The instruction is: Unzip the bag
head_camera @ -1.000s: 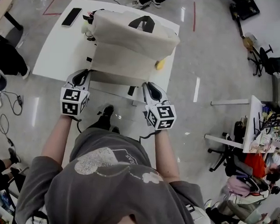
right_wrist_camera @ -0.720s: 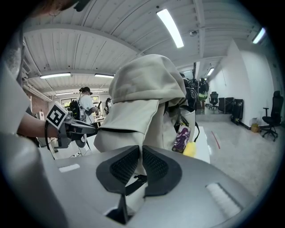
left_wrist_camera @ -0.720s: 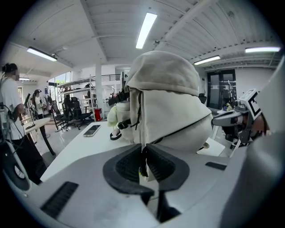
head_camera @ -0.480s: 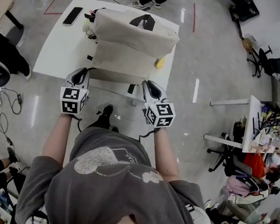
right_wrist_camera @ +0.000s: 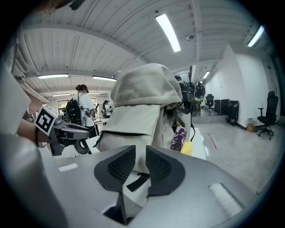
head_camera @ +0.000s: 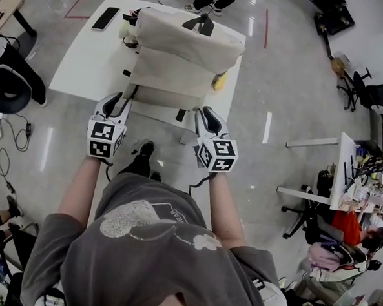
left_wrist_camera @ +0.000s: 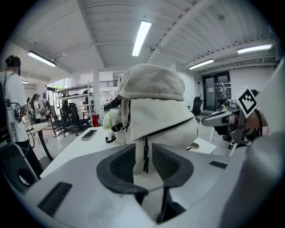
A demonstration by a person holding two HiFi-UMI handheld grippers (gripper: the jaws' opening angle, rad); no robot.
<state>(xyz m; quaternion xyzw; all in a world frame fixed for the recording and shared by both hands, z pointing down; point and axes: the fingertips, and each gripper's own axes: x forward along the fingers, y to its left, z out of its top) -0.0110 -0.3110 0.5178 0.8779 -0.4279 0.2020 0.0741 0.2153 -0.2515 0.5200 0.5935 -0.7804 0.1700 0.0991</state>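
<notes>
Left tongs (left_wrist_camera: 143, 153), right tongs (right_wrist_camera: 140, 154) opened (cream fabric bag (left_wrist_camera: 153, 104)).

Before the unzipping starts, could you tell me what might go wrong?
The left gripper has just opened; the zipper pull hangs loose between its jaws, and closing could miss that thin tab. The right gripper has just opened too, nothing clamped between its jaws, so the bag may slide when pulled.
</notes>
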